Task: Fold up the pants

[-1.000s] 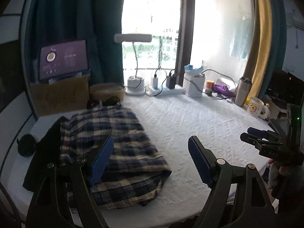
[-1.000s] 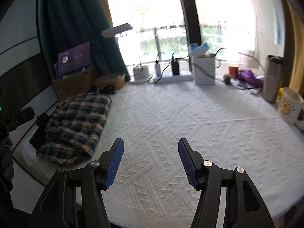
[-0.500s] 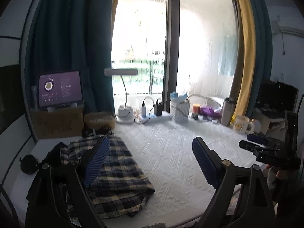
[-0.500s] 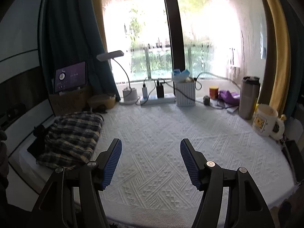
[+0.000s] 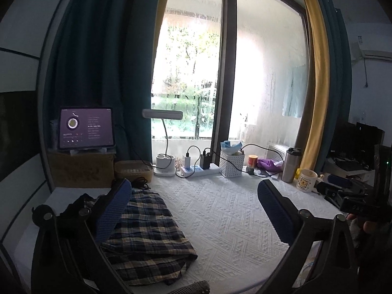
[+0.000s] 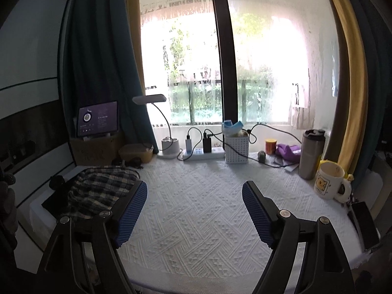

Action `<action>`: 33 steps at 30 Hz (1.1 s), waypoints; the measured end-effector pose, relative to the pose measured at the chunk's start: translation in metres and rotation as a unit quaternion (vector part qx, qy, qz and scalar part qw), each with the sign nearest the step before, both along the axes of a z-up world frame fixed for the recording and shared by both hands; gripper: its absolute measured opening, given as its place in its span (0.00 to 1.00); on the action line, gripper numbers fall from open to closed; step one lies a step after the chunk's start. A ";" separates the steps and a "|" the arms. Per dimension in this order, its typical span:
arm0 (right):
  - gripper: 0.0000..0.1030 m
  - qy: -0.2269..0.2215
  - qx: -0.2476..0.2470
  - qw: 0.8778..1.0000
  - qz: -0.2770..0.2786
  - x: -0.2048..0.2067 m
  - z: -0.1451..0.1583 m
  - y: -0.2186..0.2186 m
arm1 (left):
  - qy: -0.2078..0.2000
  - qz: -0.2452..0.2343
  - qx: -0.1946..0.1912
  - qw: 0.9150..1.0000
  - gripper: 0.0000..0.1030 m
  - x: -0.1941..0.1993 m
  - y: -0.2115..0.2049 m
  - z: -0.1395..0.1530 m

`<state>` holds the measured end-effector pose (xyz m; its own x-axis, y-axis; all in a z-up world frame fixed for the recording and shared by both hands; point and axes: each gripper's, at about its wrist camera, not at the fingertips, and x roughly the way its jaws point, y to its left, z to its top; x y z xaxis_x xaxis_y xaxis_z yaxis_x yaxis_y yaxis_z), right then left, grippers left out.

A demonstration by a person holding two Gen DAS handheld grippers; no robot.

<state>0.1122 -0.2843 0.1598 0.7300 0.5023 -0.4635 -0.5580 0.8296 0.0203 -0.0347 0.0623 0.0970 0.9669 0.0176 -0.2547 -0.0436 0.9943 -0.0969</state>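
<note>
Plaid pants (image 5: 144, 235) lie folded on the counter (image 5: 220, 220). Left gripper (image 5: 193, 213) and right gripper (image 6: 194, 210) empty, jaws opening. Fold judged complete; next, withdrawal.

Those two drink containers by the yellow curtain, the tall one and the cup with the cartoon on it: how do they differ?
The tumbler is tall, narrow and metallic grey, with a dark lid on top; the mug is shorter, wider and white, with its top open. The mug has a handle and a yellow cartoon print; the tumbler shows neither. The tumbler stands nearer the window, the mug nearer the camera. Both stand upright on the white textured cover.
</note>
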 end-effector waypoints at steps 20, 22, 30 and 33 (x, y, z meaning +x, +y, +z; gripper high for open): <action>0.88 -0.043 -0.014 0.999 -0.008 -0.021 0.039 0.006 | -0.035 0.078 0.041 0.995 0.99 -0.024 0.008 0.006; 0.88 -0.046 -0.016 0.999 -0.009 -0.024 0.042 0.007 | -0.033 0.082 0.042 0.995 0.99 -0.024 0.008 0.006; 0.89 -0.048 -0.020 0.999 -0.013 -0.027 0.045 0.009 | -0.029 0.089 0.046 0.995 0.99 -0.025 0.011 0.005; 0.89 -0.046 -0.022 0.999 -0.010 -0.027 0.044 0.012 | -0.025 0.091 0.046 0.994 0.99 -0.024 0.012 0.004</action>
